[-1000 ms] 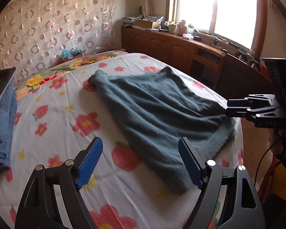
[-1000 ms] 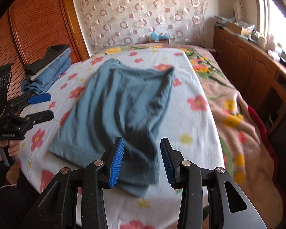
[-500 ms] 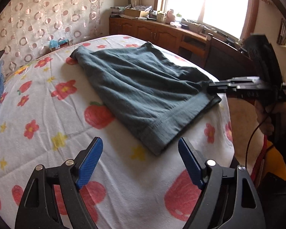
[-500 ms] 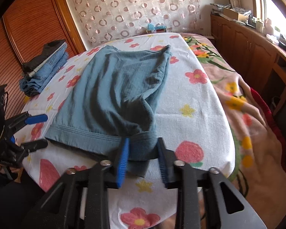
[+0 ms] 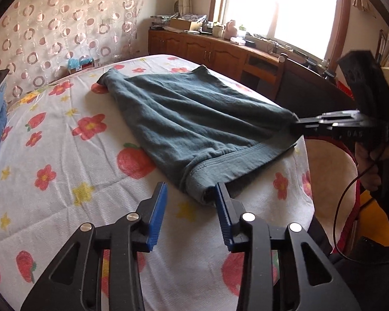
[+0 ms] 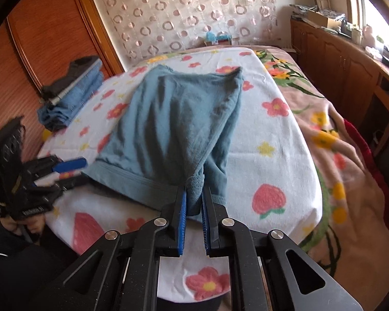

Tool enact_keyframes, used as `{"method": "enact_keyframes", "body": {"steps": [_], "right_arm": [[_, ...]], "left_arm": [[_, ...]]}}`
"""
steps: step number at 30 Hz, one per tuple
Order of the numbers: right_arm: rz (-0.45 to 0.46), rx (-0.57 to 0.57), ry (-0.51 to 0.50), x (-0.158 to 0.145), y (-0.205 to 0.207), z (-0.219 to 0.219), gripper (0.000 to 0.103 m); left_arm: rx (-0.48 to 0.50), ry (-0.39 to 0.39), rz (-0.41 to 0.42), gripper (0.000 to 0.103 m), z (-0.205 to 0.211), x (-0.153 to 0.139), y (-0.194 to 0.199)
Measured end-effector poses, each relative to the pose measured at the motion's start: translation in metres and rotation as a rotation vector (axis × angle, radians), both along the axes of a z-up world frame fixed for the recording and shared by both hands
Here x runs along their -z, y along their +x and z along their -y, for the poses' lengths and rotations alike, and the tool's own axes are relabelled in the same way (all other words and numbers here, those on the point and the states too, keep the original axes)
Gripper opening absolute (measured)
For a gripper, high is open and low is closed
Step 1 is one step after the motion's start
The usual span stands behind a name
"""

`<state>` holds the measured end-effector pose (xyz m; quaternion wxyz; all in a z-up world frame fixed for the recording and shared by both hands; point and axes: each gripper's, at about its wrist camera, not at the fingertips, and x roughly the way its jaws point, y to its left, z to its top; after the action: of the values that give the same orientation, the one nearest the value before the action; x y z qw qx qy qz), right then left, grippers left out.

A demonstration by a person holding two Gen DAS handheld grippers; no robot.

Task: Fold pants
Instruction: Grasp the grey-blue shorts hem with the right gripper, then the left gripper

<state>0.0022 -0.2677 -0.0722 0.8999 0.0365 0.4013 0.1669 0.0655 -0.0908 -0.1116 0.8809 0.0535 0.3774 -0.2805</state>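
Grey-blue pants (image 5: 189, 127) lie on the flowered bed (image 5: 64, 155), waistband toward me, legs stretched to the far end. My left gripper (image 5: 190, 194) is open, its jaws on either side of the near waistband corner without pinching it. It also shows in the right wrist view (image 6: 67, 169). My right gripper (image 6: 194, 191) is shut on the other waistband corner of the pants (image 6: 179, 119) and holds it slightly raised. It shows at the right edge of the left wrist view (image 5: 298, 125).
A stack of folded jeans and dark clothes (image 6: 70, 90) lies at the left side of the bed. A pink flowered blanket (image 6: 337, 142) hangs off the right side. Wooden cabinets (image 5: 207, 51) run under the window, and a wooden wardrobe (image 6: 39, 39) stands at left.
My right gripper has shut on the waistband corner and lifted it slightly. My left gripper has moved forward to the other corner and narrowed its jaws.
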Motion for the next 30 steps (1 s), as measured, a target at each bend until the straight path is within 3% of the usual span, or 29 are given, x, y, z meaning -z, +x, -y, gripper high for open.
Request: {"method": "enact_keyframes", "body": {"steps": [8, 10, 11, 13, 15, 18, 24, 30], "right_arm": [[-0.019, 0.012, 0.006, 0.005, 0.004, 0.0, 0.011], [-0.018, 0.011, -0.002, 0.003, 0.003, -0.001, 0.011], [-0.015, 0.011, -0.006, 0.002, 0.002, -0.001, 0.011], [-0.008, 0.013, -0.011, 0.0, 0.0, -0.001, 0.011], [0.0, 0.014, -0.018, -0.002, -0.002, 0.0, 0.011], [0.026, 0.035, -0.041, -0.009, -0.004, 0.003, 0.028], [0.066, 0.048, -0.031, -0.017, 0.002, 0.009, 0.028], [0.047, 0.052, 0.0, -0.001, 0.011, 0.004, 0.028]], "left_arm": [[-0.028, -0.013, 0.0, 0.041, -0.004, -0.007, 0.004], [-0.03, -0.033, 0.003, 0.054, -0.005, -0.011, 0.007], [-0.032, -0.044, 0.003, 0.055, -0.005, -0.012, 0.009], [-0.046, -0.05, 0.004, 0.073, -0.004, -0.016, 0.015], [-0.055, -0.059, 0.014, 0.074, -0.003, -0.019, 0.019], [-0.066, -0.052, 0.028, 0.074, 0.001, -0.021, 0.025], [-0.053, -0.009, 0.006, 0.074, 0.014, -0.008, 0.031], [-0.056, 0.037, -0.035, 0.074, 0.018, 0.009, 0.031]]}}
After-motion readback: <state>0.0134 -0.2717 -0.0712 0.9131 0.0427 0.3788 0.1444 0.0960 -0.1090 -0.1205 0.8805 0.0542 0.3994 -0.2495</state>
